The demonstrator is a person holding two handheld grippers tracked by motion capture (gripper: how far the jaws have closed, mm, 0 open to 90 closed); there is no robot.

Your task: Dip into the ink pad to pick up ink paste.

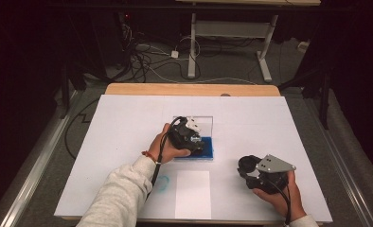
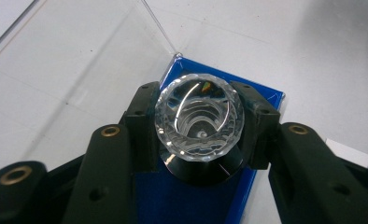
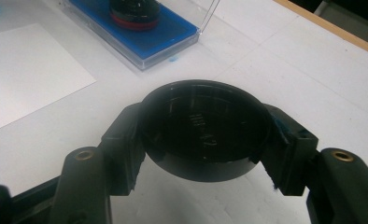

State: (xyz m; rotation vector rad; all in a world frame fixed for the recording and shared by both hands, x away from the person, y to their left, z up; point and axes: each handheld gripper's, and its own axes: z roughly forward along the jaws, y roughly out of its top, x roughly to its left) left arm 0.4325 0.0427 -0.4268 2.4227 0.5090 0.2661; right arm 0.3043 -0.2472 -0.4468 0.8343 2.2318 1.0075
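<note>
A faceted clear crystal piece (image 2: pixel 199 116) stands on a round black base (image 2: pixel 205 176) over the blue tray (image 2: pixel 268 92) of a small case. My left gripper (image 2: pixel 198 114) is shut on the crystal, one pad on each side. In the high view the left gripper (image 1: pixel 191 139) sits over the blue tray (image 1: pixel 206 153), with the case's clear lid (image 1: pixel 203 124) open behind it. My right gripper (image 3: pixel 205 135) is shut on a round black cap (image 3: pixel 205 126), held just above the table. From above, the right gripper (image 1: pixel 249 167) is at the front right.
A white sheet (image 1: pixel 192 194) lies near the front edge, with a blue scribble (image 1: pixel 163 183) to its left. A white board covers the table, and a wooden rim (image 1: pixel 189 89) shows at the back. Floor cables and desk legs lie beyond.
</note>
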